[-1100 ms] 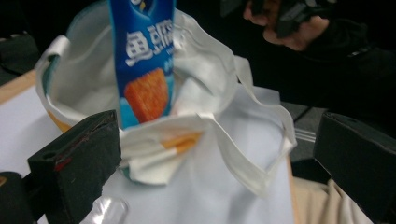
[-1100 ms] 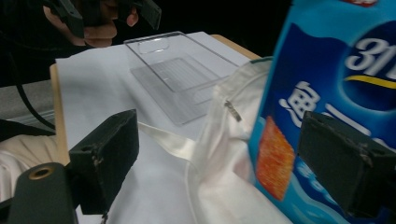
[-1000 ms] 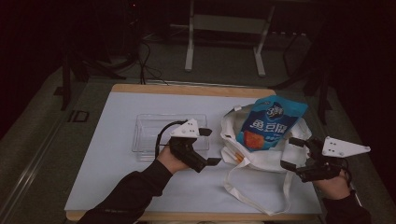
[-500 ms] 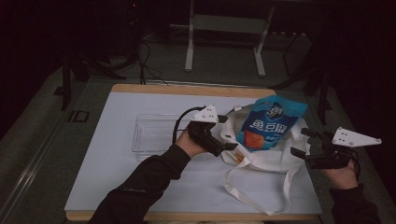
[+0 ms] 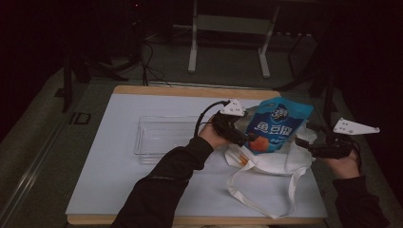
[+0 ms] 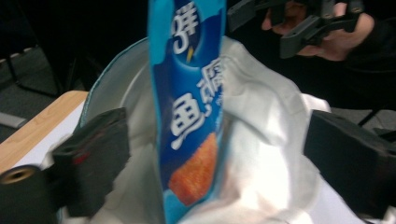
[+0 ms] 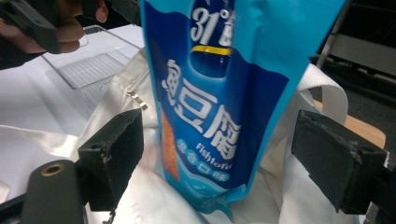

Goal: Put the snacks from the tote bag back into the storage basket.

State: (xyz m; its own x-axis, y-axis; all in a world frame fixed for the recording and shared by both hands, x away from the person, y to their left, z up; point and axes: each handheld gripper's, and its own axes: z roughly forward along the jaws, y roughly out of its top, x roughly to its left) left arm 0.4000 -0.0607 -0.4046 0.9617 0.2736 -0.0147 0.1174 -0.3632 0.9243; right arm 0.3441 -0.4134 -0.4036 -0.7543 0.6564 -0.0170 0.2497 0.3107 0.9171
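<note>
A blue snack bag (image 5: 278, 124) stands up out of a white cloth bag (image 5: 266, 164) on the right side of the desk (image 5: 109, 185). A clear tray (image 5: 164, 137) lies near it on the left. I think the job right now is to get hold of the snack bag, maybe to lift it out or push it in — no one has said which.

The left claw (image 5: 243, 139) is up against the snack bag's left edge, and its jaws are wide with the bag standing between them. The right claw (image 5: 304, 142) waits just beside the bag's right side, and its jaws are wide too, holding nothing.

To do this well, I would close one claw on the flat middle of the snack bag, not on the thin slippery edge. The other claw could pinch the cloth rim so the soft bag does not come up with it. Go slow — the packet looks smooth and may slide.

The high view tells where everything sits on the desk, but it is dark and the jaws are tiny there. The left gripper view shows the snack bag (image 6: 189, 107) edge-on between the wide jaws. The right gripper view shows the front of the snack bag (image 7: 219, 107) with its letters, and the tray (image 7: 88, 65) behind
</note>
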